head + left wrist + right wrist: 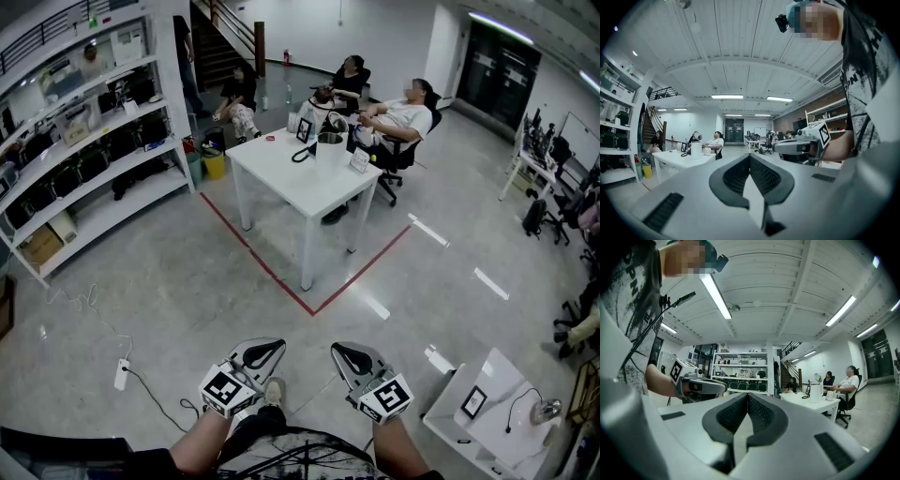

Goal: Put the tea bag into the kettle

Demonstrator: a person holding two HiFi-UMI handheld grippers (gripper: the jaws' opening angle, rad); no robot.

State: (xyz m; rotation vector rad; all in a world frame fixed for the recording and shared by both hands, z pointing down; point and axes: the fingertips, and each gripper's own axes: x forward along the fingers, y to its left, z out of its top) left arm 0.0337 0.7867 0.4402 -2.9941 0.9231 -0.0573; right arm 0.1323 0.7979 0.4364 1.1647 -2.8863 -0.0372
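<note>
The white kettle stands with its lid up on the far side of a white table, well ahead of me across the floor. It also shows small in the left gripper view, kettle, and in the right gripper view, kettle. No tea bag can be made out at this distance. My left gripper and right gripper are held side by side low in front of me, pointing level. Both are shut with nothing between the jaws, as seen on the left gripper and right gripper.
Red tape marks the floor around the table. Several people sit behind it on office chairs. Shelving lines the left wall. A power strip with its cable lies on the floor at left. A second white table stands at lower right.
</note>
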